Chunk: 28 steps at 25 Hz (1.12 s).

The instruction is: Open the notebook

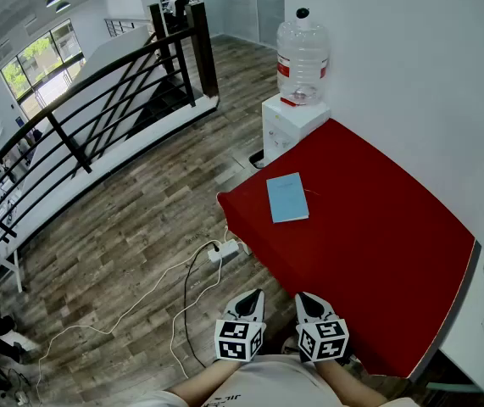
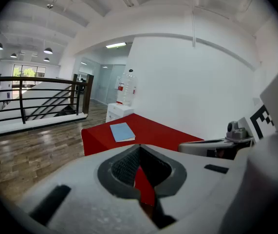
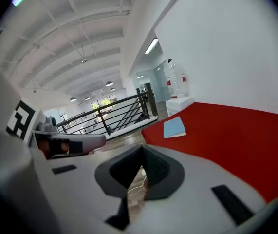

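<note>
Jaws shut, notebook [image 1: 287, 197] closed.
Your left gripper [image 1: 253, 295] and right gripper [image 1: 304, 298] each have their jaws pressed together with nothing between them. They sit side by side at the bottom middle of the head view. The blue notebook lies flat on the red table [image 1: 377, 253], near the middle of the frame, well apart from both grippers.

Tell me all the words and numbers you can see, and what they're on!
No words or numbers can be read here.
Water bottle: it has a red label, but the print is too small and blurred to read.
Notebook: plain blue cover, no print visible.
Left gripper and right gripper: their cubes carry black-and-white square patterns, not letters.
</note>
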Available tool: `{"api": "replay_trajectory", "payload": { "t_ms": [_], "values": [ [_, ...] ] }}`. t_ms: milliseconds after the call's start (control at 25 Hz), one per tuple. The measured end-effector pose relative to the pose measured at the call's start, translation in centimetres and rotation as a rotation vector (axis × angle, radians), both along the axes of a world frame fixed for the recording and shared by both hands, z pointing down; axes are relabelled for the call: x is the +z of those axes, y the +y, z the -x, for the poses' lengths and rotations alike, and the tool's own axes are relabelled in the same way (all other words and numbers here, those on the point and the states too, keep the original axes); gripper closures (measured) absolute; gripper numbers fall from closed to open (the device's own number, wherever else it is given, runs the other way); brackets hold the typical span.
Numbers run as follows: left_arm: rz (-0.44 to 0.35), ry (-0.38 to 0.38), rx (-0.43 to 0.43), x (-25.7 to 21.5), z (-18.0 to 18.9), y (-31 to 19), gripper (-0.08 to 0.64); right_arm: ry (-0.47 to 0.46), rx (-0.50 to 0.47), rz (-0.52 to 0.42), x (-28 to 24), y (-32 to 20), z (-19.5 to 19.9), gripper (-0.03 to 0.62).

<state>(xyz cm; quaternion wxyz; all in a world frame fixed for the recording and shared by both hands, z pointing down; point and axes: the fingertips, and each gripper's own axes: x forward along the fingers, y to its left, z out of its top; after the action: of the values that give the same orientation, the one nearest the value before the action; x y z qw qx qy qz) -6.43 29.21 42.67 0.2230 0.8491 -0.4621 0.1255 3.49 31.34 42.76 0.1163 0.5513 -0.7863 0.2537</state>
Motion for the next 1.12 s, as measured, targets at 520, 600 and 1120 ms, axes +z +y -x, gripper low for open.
{"api": "replay_trajectory", "payload": {
  "t_ms": [520, 600, 1120],
  "values": [
    [0.019, 0.0, 0.018, 0.7, 4.0, -1.8, 0.554, -0.012, 0.042, -0.011, -0.1, -1.9, 3.6, 0.586],
    [0.019, -0.001, 0.022, 0.8, 3.8, -2.6, 0.554, -0.017, 0.041, -0.008, 0.1, -2.7, 3.5, 0.586],
    [0.021, -0.02, -0.035, 1.3, 0.6, -14.3, 0.554, -0.034, -0.022, -0.009, 0.6, -15.6, 0.0, 0.586]
  ]
}}
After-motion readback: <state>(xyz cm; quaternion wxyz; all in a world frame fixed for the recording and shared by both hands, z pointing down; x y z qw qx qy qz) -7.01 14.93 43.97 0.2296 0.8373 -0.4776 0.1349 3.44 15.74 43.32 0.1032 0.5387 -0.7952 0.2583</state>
